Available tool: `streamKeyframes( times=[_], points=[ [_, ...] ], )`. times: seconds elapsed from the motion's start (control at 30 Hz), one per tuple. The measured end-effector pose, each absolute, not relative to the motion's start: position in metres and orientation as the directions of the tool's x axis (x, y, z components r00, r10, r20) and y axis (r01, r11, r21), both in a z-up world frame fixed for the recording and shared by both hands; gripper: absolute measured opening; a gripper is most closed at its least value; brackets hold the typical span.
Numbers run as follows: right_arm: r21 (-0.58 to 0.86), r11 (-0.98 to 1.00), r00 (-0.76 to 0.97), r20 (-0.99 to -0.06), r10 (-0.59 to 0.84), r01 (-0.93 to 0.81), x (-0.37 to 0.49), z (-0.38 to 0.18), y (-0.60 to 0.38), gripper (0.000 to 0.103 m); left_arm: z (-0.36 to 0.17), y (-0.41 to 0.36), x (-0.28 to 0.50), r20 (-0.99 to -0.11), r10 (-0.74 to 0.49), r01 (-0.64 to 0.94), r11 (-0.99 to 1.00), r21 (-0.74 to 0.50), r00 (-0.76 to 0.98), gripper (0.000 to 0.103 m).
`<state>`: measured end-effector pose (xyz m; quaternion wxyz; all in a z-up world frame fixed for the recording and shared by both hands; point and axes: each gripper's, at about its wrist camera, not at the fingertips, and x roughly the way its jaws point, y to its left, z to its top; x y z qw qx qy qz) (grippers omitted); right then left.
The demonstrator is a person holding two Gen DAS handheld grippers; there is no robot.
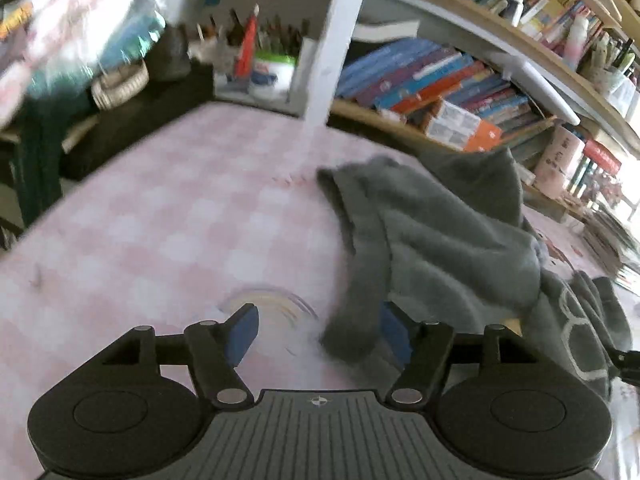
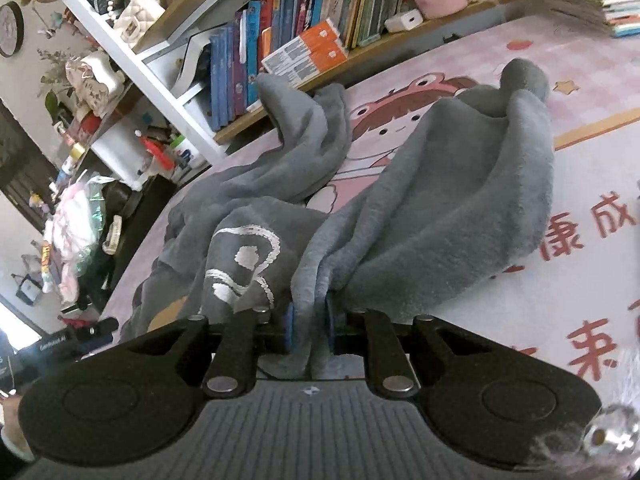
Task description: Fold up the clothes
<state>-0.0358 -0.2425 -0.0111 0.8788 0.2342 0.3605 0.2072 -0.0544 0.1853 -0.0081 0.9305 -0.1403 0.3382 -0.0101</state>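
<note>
Grey fleece garment (image 2: 420,208) lies heaped on the pink mat (image 1: 168,208) — soft, limp, likely light. Right gripper (image 2: 310,320) is clenched on a bunched edge directly ahead. Left gripper (image 1: 318,330) is spread, a hanging fold beside its right pad — best taken at a hem.

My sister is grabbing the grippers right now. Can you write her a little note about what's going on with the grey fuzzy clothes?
Left hand-held gripper: open, holding nothing, a grey flap lies by its right finger.
Right hand-held gripper: shut on a bunched edge of the grey fleece garment.
The garment lies crumpled on the pink checked mat, in front of the bookshelf.
Done: no neat fold yet.
Left: grab a second edge, spread it flat, then fold.
</note>
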Motion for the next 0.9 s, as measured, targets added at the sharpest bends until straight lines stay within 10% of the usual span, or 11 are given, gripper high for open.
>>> streamKeyframes(
  times=[0.07,0.13,0.37,0.57,0.9],
  points=[
    [0.544,0.816,0.668,-0.536,0.516,-0.194,-0.039,-0.010,-0.244,0.016,-0.012,0.178,-0.050,-0.626,-0.128,-0.058,0.962,-0.268,0.769,0.064],
    [0.539,0.820,0.675,-0.534,0.510,-0.193,-0.042,-0.011,-0.247,0.016,-0.015,0.170,-0.045,-0.624,-0.130,-0.049,0.964,-0.261,0.771,0.039],
    [0.544,0.820,0.687,-0.527,0.500,-0.179,-0.043,-0.013,-0.250,0.017,-0.004,0.176,-0.051,-0.530,-0.090,-0.084,0.952,-0.294,0.843,0.021],
    [0.551,0.800,0.658,-0.514,0.550,-0.238,-0.033,-0.014,-0.223,0.020,0.036,0.232,-0.090,-0.409,0.077,-0.218,0.926,-0.308,0.909,0.020],
    [0.515,0.778,0.584,-0.526,0.619,-0.360,-0.024,-0.007,-0.189,0.020,0.006,0.253,-0.117,-0.534,0.188,-0.348,0.913,-0.215,0.824,0.021]
  ],
)
